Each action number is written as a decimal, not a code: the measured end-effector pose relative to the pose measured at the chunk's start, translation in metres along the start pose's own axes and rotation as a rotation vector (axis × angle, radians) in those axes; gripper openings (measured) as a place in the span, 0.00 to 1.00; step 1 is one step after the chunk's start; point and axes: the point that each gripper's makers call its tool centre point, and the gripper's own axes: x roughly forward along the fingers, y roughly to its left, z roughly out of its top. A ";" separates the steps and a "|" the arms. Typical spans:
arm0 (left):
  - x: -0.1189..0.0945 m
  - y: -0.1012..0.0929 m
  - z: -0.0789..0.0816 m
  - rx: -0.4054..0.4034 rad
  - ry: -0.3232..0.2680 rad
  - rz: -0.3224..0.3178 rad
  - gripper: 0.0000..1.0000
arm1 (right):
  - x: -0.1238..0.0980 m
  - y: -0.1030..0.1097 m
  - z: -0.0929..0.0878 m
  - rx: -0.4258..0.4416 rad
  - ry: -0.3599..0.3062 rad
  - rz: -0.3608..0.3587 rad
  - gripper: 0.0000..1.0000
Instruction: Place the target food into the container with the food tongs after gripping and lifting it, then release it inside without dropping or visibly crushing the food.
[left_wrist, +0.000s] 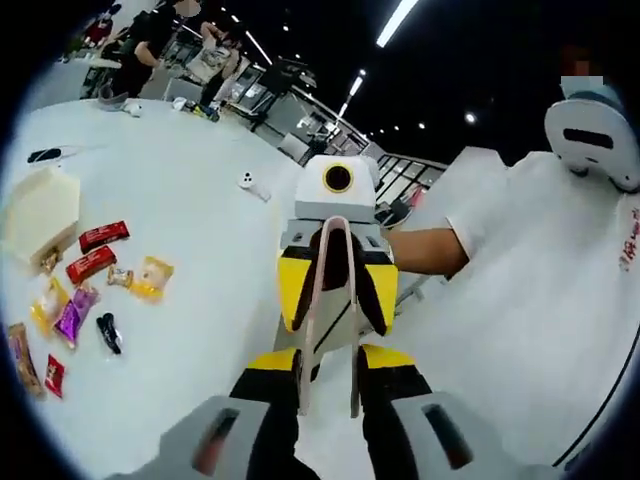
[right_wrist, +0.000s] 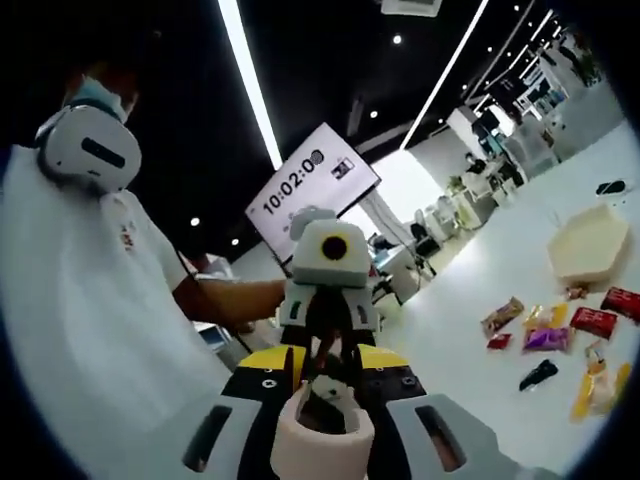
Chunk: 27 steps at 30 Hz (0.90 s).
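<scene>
Here | tongs (left_wrist: 327, 310): pale beige, slim, both grippers' fingers clamped on them

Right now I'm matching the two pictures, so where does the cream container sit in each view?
Left gripper view: cream container at the left edge, above the snack packets.
Right gripper view: at the right, above the packets.
Shared landmark: the black packet.

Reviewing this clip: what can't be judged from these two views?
- Left gripper view: whether the container holds anything; tilted, too small.
- Both views: snack packets too small to identify the target.
- Right gripper view: tongs tips hidden behind the left gripper.
</scene>
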 end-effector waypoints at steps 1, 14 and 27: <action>0.000 0.000 0.000 0.000 -0.003 0.000 0.20 | 0.000 0.000 0.001 0.003 -0.004 -0.001 0.23; -0.006 0.006 -0.001 0.028 -0.114 0.046 0.27 | -0.005 -0.002 0.003 -0.007 0.021 -0.031 0.23; 0.006 0.002 -0.012 0.011 -0.053 0.029 0.29 | 0.001 0.005 0.000 -0.042 0.054 -0.021 0.23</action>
